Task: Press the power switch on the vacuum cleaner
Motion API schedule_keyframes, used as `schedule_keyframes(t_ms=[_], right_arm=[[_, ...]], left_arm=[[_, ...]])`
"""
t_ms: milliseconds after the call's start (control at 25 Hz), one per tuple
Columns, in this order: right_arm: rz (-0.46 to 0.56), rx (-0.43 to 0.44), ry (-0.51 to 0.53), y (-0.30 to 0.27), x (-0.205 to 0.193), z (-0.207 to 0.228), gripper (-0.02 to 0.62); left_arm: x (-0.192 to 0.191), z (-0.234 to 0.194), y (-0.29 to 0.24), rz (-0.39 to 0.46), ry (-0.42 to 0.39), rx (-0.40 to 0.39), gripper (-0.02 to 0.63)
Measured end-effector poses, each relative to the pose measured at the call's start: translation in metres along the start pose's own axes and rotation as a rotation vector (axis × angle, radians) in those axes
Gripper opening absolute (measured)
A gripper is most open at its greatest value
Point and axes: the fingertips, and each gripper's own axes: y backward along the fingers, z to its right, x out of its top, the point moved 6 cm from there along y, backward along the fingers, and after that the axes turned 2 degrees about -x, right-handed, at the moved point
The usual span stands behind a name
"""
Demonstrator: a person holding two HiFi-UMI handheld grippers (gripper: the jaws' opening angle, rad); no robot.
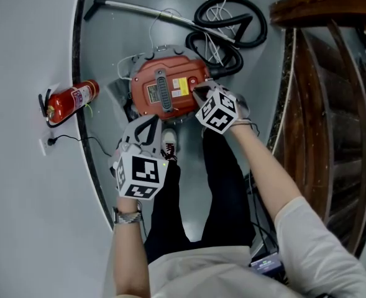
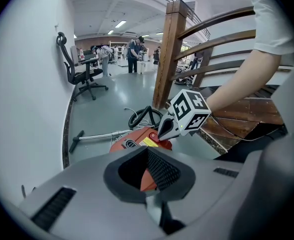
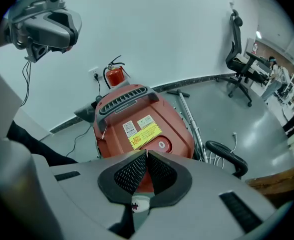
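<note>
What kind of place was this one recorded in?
Probably an open-plan office or lab, beside a wooden staircase: an office chair, people working farther back, a fire extinguisher by the wall.

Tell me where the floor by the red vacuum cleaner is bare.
Bare: the grey floor between red round vacuum cleaner, metal wand and white curved wall; also the strip beside the wooden stair rail. Crowded: black coiled hose and white cord behind the cleaner.

The vacuum cleaner [image 1: 143, 82] is a round red canister with a grey top handle [image 1: 162, 90], standing on the grey floor [image 1: 111, 33] near the curved wall [image 1: 21, 42]. Its power switch [image 3: 161, 145], red with a white mark, sits beside the yellow label [image 3: 146, 131]
</note>
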Motion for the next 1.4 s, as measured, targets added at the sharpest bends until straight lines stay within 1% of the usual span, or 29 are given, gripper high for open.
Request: schedule_keyframes(t_ms=[160, 480, 760, 1000, 1120, 1400], right_arm=[[0.001, -0.001, 0.001, 0.002, 0.002, 0.001, 0.031], [0.007, -0.006, -0.049, -0.001, -0.003, 0.0, 0.031], [0.012, -0.004, -0.031, 0.001, 0.001, 0.001, 0.031], [0.003, 0.01, -0.089, -0.003, -0.004, 0.0, 0.031], [0.021, 0.003, -0.149, -0.004, -0.008, 0.0, 0.031], [0.019, 0.019, -0.171, -0.005, -0.009, 0.001, 0.03]], left_arm=[[-0.001, 0.001, -0.001, -0.003, -0.003, -0.007, 0.0], [-0.004, 0.001, -0.004, -0.014, 0.002, -0.012, 0.0], [-0.002, 0.003, -0.008, -0.017, -0.001, -0.014, 0.0], [-0.001, 0.007, -0.009, -0.021, -0.009, -0.016, 0.0], [-0.001, 0.006, -0.009, -0.023, -0.008, -0.013, 0.0], [-0.002, 0.004, -0.008, -0.033, -0.011, 0.003, 0.0]])
